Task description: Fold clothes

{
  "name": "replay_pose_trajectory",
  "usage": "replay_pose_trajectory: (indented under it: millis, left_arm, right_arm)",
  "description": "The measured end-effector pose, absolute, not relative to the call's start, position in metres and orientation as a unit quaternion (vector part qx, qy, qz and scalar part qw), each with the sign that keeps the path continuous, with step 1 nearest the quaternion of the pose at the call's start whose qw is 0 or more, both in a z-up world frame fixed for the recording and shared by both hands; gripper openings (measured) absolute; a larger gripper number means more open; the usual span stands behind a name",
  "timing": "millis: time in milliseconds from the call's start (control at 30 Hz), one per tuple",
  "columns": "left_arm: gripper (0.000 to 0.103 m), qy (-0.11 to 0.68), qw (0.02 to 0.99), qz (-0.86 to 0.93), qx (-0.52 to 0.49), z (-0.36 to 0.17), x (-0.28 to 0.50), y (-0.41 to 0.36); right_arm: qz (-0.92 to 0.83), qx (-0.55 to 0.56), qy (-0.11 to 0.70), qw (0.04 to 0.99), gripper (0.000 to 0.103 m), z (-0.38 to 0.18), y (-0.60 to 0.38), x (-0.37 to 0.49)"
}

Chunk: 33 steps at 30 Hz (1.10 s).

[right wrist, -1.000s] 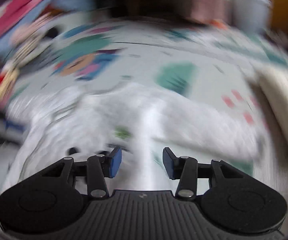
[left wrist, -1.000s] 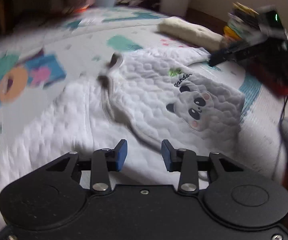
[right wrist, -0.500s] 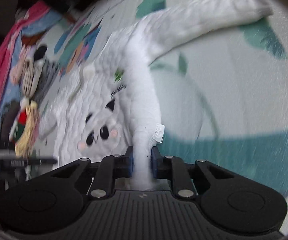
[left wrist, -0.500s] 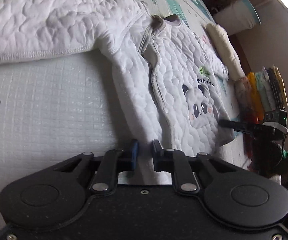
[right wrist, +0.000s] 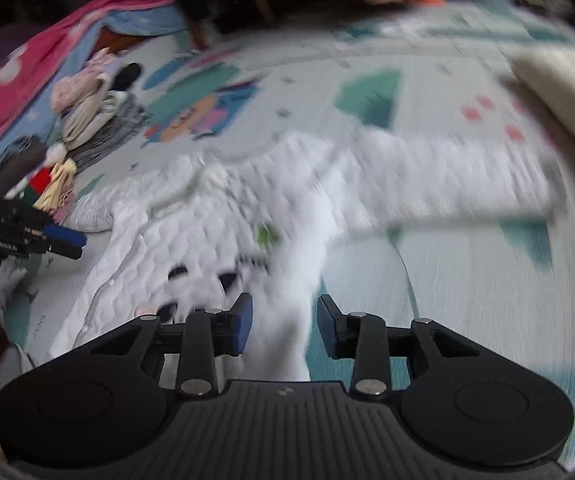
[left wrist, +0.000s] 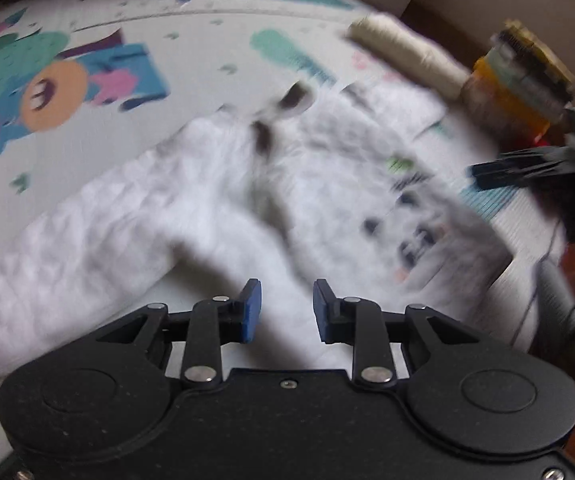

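A white quilted baby top [left wrist: 327, 184] with a panda print lies front up on the patterned play mat [left wrist: 207, 40], one sleeve stretched to the left. My left gripper [left wrist: 286, 308] hovers over its lower hem. Its jaws are opening and the blue pads [left wrist: 250, 312] stand clear of the cloth. In the right wrist view the same top [right wrist: 207, 232] shows a raised fold running toward my right gripper [right wrist: 285, 322]. Those jaws are opening too, with the fold in the gap but not pinched. Each gripper shows in the other's view: the right gripper [left wrist: 527, 168] and the left gripper [right wrist: 47, 238].
A cream rolled cloth [left wrist: 403, 52] and a stack of folded clothes [left wrist: 519, 76] sit at the mat's far right. Another clothes pile [right wrist: 95, 112] and a pink blanket [right wrist: 47, 56] lie at the left in the right wrist view. Both views are motion-blurred.
Half a second ago both grippers were shut on the top's lower edge. Now both have let go with jaws apart, and the left one has lifted away from the cloth.
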State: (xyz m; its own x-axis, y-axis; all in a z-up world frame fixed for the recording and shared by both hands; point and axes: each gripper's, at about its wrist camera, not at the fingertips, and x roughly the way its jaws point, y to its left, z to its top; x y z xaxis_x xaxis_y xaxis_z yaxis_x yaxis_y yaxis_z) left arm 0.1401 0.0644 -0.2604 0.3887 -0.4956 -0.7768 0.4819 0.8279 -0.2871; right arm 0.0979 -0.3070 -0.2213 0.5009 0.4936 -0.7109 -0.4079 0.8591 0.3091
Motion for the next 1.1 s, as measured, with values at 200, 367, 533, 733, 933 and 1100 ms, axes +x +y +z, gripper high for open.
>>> replay_pose_trajectory:
  millis: [200,367,533,733,933,1100]
  left_arm:
    - [0.028,0.445,0.82,-0.355,0.061,-0.263,0.152,0.009]
    - [0.031,0.448,0.821,-0.349,0.057,-0.271,0.154,0.003]
    - [0.04,0.469,0.817,-0.335,0.032,-0.279,0.146,0.017]
    - [0.04,0.472,0.819,-0.326,0.004,-0.283,0.144,0.025]
    - [0.041,0.464,0.829,-0.31,-0.02,-0.273,0.142,0.032]
    - [0.041,0.469,0.834,-0.287,-0.044,-0.269,0.13,0.052]
  right_arm:
    - [0.293,-0.098,0.353,0.883,0.034,-0.222,-0.281,0.146]
    - [0.185,-0.113,0.363,0.906,0.037,-0.231,-0.337,0.215]
    - [0.117,-0.043,0.442,0.888,0.052,-0.273,-0.388,0.249]
    - [0.08,-0.034,0.456,0.886,0.052,-0.255,-0.376,0.192]
    - [0.129,-0.151,0.349,0.916,0.052,-0.219,-0.326,0.173]
    - [0.278,-0.202,0.332,0.878,0.029,-0.222,-0.254,0.177]
